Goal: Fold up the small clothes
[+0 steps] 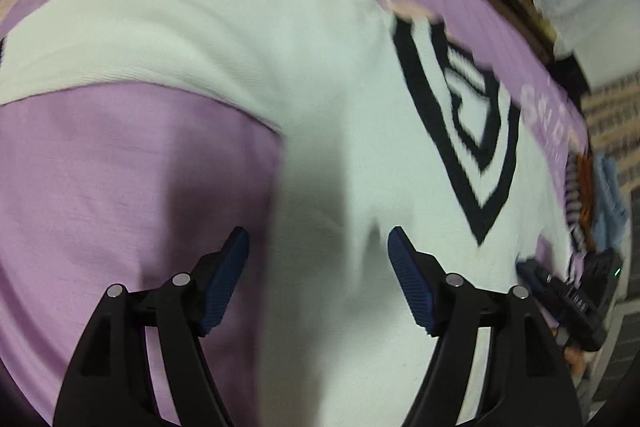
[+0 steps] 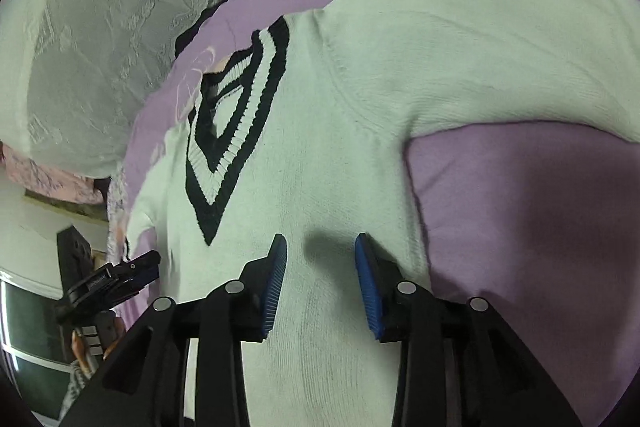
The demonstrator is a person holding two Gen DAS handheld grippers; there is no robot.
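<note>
Each gripper is built of matte black plastic arms that fork into two linkages per side, with a round silver pin head at each pivot. On the left gripper (image 1: 318,239) the fingers carry dark navy ribbed pads (image 1: 408,287). The right gripper (image 2: 320,247) wears brighter blue ribbed pads (image 2: 370,291). Seen at 8 o'clock in the right wrist view, the other gripper's black body bears small white lettering, too blurred to read, with a knitted grey sleeve (image 2: 76,383) below it.

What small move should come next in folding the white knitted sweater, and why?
Probably take a sleeve and fold it across the white knitted V-neck sweater: it lies flat on the purple cloth, sleeves spread, and both hand-held grippers are open.
</note>
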